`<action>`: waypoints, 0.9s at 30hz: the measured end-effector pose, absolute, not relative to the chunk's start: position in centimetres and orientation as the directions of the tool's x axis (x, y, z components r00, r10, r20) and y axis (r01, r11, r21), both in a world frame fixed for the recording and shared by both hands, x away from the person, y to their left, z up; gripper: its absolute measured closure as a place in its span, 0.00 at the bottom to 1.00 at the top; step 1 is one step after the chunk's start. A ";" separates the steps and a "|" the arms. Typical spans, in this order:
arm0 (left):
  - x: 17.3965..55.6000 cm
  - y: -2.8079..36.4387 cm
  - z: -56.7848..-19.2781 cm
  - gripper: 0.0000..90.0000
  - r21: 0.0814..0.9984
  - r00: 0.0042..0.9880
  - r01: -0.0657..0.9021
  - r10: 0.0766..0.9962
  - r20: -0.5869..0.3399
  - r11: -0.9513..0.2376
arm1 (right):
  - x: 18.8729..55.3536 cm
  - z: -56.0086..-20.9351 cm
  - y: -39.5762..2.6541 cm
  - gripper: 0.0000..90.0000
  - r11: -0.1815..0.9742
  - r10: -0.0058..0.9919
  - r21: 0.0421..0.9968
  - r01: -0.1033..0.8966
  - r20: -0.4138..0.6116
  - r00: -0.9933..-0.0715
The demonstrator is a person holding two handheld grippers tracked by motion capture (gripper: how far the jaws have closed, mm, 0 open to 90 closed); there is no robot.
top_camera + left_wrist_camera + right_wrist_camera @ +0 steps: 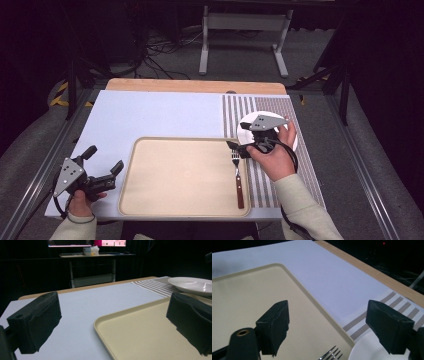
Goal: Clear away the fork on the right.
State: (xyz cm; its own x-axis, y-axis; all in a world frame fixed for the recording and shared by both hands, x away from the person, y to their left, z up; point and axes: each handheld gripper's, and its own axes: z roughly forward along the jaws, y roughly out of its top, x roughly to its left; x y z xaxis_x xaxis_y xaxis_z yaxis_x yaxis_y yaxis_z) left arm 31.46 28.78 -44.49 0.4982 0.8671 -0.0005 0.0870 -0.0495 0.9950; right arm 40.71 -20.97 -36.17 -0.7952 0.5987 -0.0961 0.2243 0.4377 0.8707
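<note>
A beige tray (180, 175) lies at the table's near middle. A fork (238, 177) with a brown handle rests along the tray's right side, tines pointing away. A white plate (244, 134) sits on the striped placemat (280, 170) just beyond the tray's far right corner. My right gripper (238, 136) hovers open over the fork tines and the plate's rim. In the right gripper view its jaws (329, 322) stand wide apart above the tines (332, 355), the tray (242, 297) and the plate (367, 350). My left gripper (106, 159) is open and holds nothing, left of the tray.
A pale mat (160, 115) covers the table, with a wooden edge (195, 86) at the back. Beyond it stand a white desk frame (245, 30) and floor cables (160, 50). The left gripper view shows the tray (140, 335), the plate (192, 285) and the placemat (155, 286).
</note>
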 end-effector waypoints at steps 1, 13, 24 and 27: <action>31.5 28.8 -44.5 0.00 0.995 0.498 0.087 0.867 -0.001 -0.049 | 40.5 -36.1 -21.2 0.21 0.431 0.595 0.876 0.215 -0.097 -0.797; 31.4 28.7 -44.5 0.00 0.995 0.497 0.088 0.868 0.000 -0.050 | 37.9 -36.0 -24.3 0.16 0.362 0.603 0.923 0.128 -0.127 -0.787; 31.5 28.8 -44.6 0.00 0.995 0.491 0.090 0.871 -0.005 -0.045 | 36.1 -37.9 -27.0 0.11 0.295 0.653 0.948 0.121 -0.107 -0.750; 31.5 28.8 -44.6 0.00 0.995 0.489 0.089 0.872 -0.008 -0.041 | 35.7 -38.6 -28.0 0.11 0.243 0.672 0.962 0.121 -0.077 -0.737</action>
State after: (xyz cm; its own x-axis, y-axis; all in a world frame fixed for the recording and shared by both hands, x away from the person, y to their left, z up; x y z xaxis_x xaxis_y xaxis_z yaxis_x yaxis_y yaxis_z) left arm 31.48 28.75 -44.59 0.4895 0.8720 -0.0078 0.0893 -0.0412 0.9952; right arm 35.70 -28.02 -38.57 -0.7367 0.6718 -0.0770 0.1214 0.2434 0.9623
